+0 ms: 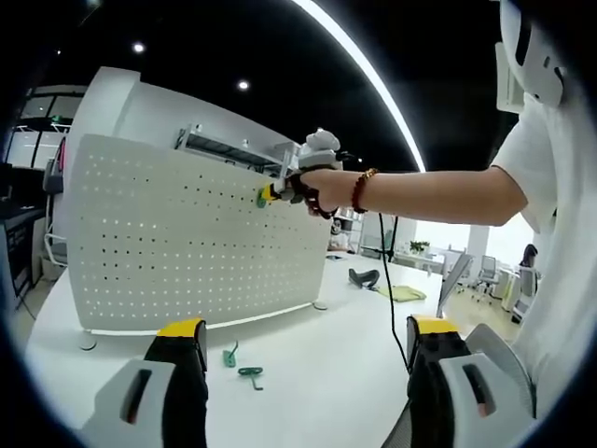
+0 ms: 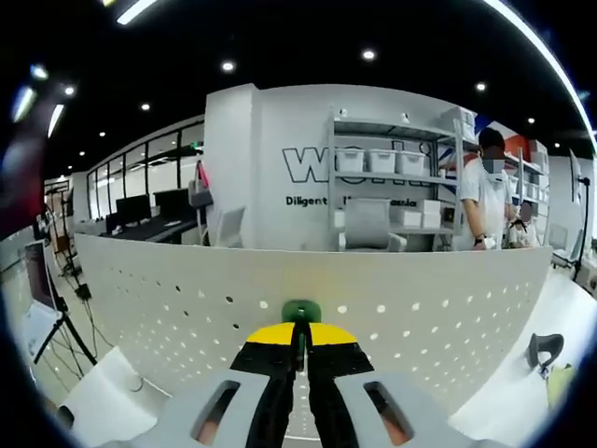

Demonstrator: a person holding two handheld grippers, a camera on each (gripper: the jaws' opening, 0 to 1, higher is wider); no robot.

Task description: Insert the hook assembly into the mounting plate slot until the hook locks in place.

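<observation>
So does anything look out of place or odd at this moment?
Nothing stands out. The pegboard stands upright on the table, the right tool presses a green hook against its upper edge, and two spare green hooks lie loose on the table near the open left tool.

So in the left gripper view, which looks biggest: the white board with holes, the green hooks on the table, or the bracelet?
1. Pegboard, by far the largest.
2. Beaded bracelet and the two loose green hooks: these look about alike, and the hooks lie nearer the camera, so I won't rank them.
</observation>
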